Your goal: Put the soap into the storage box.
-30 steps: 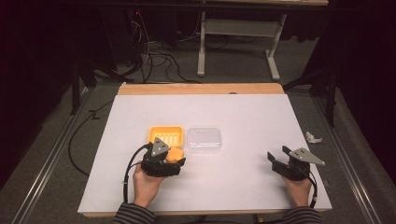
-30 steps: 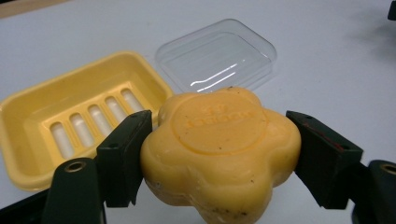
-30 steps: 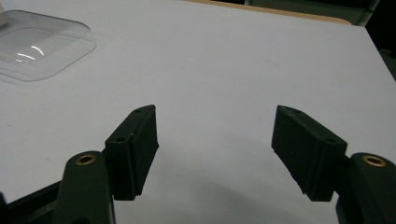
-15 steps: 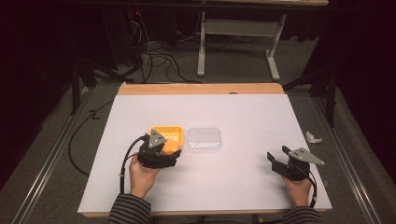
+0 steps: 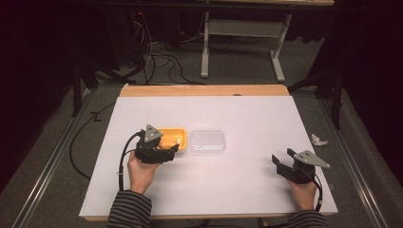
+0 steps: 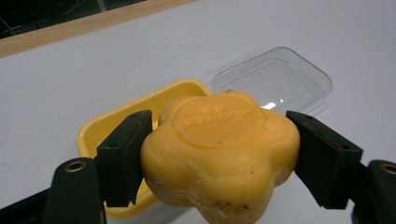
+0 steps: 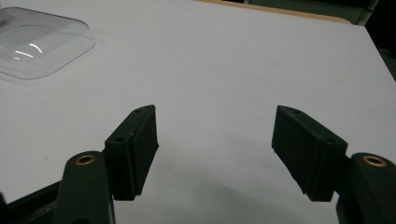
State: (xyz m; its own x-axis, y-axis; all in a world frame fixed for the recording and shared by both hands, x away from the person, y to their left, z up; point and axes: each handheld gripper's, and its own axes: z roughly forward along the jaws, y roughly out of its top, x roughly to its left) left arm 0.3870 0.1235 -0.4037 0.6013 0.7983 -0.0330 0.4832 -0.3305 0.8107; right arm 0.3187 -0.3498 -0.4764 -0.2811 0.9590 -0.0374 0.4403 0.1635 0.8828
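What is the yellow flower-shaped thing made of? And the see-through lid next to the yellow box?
The yellow flower-shaped thing looks like a bar of soap: waxy and matte, with a pressed round stamp on top and small dark specks. The left gripper holds it. The see-through lid seems thin clear plastic, glossy, with bright reflections. The yellow box looks like smooth plastic.

We see a yellow flower-shaped soap bar (image 6: 219, 149) clamped between the left claw's (image 6: 219, 158) jaws, held over the near edge of an open yellow soap dish (image 6: 112, 126). The clear lid (image 6: 275, 81) lies just right of it.
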